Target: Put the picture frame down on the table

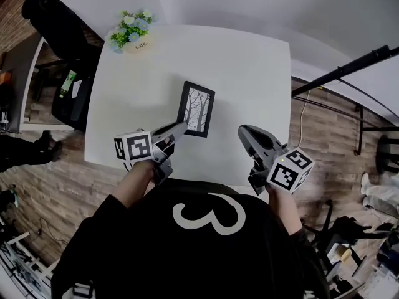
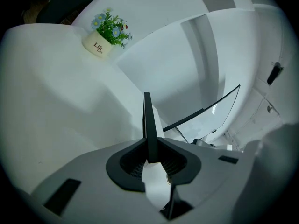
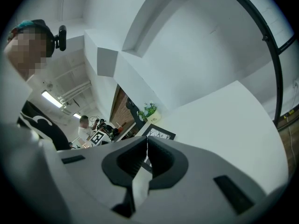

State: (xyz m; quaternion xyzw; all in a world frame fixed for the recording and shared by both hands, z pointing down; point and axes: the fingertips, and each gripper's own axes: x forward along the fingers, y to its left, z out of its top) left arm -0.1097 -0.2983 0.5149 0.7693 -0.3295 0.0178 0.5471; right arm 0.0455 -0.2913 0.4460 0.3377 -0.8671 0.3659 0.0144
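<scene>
The picture frame (image 1: 196,109) is black-edged with a print of bare trees, and it sits over the middle of the white table (image 1: 249,67). My left gripper (image 1: 179,129) is shut on its near left edge. In the left gripper view the frame (image 2: 148,125) shows edge-on as a thin dark blade between the jaws. Whether the frame rests on the table I cannot tell. My right gripper (image 1: 244,132) hovers over the table's near edge to the right of the frame, shut and holding nothing. The right gripper view catches the frame (image 3: 160,135) just past its closed jaws.
A small pot of flowers (image 1: 132,35) stands at the table's far left corner; the same pot (image 2: 105,35) is in the left gripper view. A black stand's pole (image 1: 349,70) runs along the right side. A dark chair (image 1: 59,17) is at the far left. Wood floor surrounds the table.
</scene>
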